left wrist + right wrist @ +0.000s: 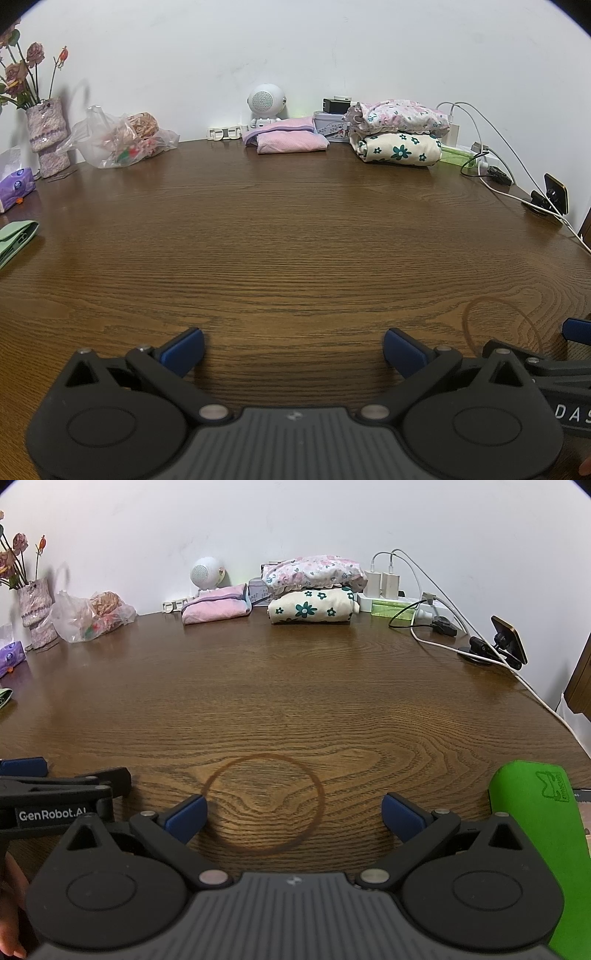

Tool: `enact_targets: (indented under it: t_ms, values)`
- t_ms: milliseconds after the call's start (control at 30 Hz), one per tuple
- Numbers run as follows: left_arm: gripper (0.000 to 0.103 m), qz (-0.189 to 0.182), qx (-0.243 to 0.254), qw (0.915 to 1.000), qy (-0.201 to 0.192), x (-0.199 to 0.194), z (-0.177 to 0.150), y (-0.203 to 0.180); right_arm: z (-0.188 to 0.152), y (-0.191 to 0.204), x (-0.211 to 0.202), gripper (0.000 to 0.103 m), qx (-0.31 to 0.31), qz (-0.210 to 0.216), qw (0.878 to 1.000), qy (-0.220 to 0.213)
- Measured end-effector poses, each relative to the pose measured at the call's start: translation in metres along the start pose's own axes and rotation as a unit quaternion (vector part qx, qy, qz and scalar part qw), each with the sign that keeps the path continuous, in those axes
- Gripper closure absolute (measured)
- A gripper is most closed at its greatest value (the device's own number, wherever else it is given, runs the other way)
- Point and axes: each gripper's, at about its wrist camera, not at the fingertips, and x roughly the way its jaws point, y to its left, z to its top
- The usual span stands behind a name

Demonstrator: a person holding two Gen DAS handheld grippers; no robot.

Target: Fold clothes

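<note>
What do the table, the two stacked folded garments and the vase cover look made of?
Table: wood or wood veneer, semi-gloss, with visible grain and a ring stain. Stacked folded garments: soft printed woven or knit fabric, probably cotton, matte and puffy at the folds. Vase cover: apparently knitted or crocheted yarn, fuzzy and ribbed.

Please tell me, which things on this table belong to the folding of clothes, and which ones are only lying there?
Belong to the job:
pink folded garment
white garment with teal flowers
pink floral garment on top of it
left tongs, right tongs, both open and empty

Only lying there:
vase of flowers
plastic bag
round white speaker
chargers and cables
</note>
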Motion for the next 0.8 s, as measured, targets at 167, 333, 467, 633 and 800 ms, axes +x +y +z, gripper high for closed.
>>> enact_targets:
  t_ms: [167, 333, 467, 633, 800]
  values:
    - [0.0, 0.0, 0.0, 1.0, 0.0, -0.0006, 0.0006, -0.0004, -0.0005, 0.0014, -0.0002, 0.001, 0.0, 0.0, 1.0, 0.0]
    - [0.0, 0.0, 0.0, 1.0, 0.0, -0.0003, 0.0013, -0.0012, -0.0004, 0.0023, 0.0006, 0.001, -0.003, -0.002, 1.0, 0.001]
    - [0.0, -0.001, 0.0, 1.0, 0.0, -0.0001, 0.0006, -0.0009, -0.0001, 0.0023, 0.0008, 0.001, -0.002, -0.001, 1.0, 0.001]
    - [0.0, -0.001, 0.0, 1.0, 0.0, 0.0001, -0.0003, -0.0003, -0.0002, 0.0018, 0.0004, 0.001, -0.002, -0.002, 1.0, 0.001]
    - [0.0, -0.001, 0.0, 1.0, 0.0, 0.0001, -0.0009, 0.0004, -0.0001, 0.0029, 0.0014, 0.001, -0.006, -0.005, 1.0, 0.003]
